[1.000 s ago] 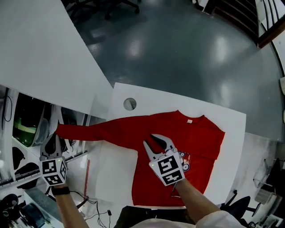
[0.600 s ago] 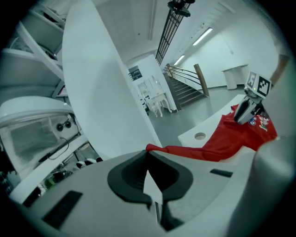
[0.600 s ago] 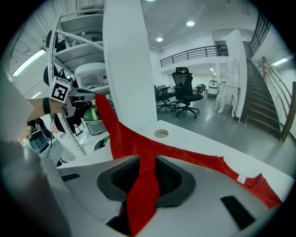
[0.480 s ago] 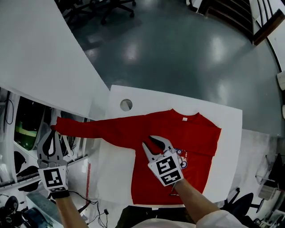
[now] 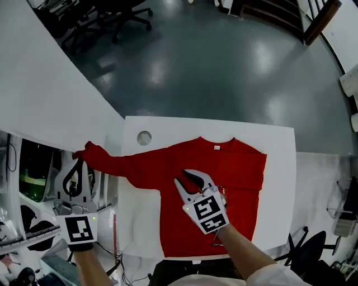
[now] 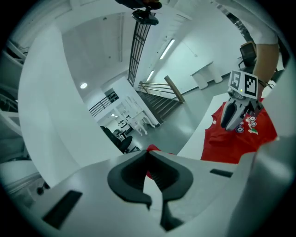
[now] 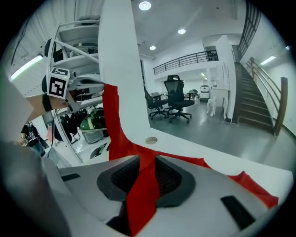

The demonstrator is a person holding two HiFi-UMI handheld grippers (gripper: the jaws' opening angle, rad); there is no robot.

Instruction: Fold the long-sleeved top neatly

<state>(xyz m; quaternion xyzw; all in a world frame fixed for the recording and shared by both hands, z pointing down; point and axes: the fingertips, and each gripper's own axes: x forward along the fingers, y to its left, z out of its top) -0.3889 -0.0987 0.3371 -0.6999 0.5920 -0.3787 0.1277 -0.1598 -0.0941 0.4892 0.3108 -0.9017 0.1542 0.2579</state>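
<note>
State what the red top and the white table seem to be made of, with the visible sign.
Red top: soft matt fabric, probably cotton knit; it wrinkles and bends limply.
White table: hard smooth board, perhaps laminate; flat with crisp edges.

We look down on a white worktop (image 5: 277, 167) with a round grommet (image 5: 144, 137) near its far-left corner. Beyond lies a glossy grey floor (image 5: 224, 67) with black office chairs (image 5: 120, 17). A staircase (image 7: 256, 97) rises at one side.

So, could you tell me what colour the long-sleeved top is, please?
The top is red; head view shows it best.
</note>
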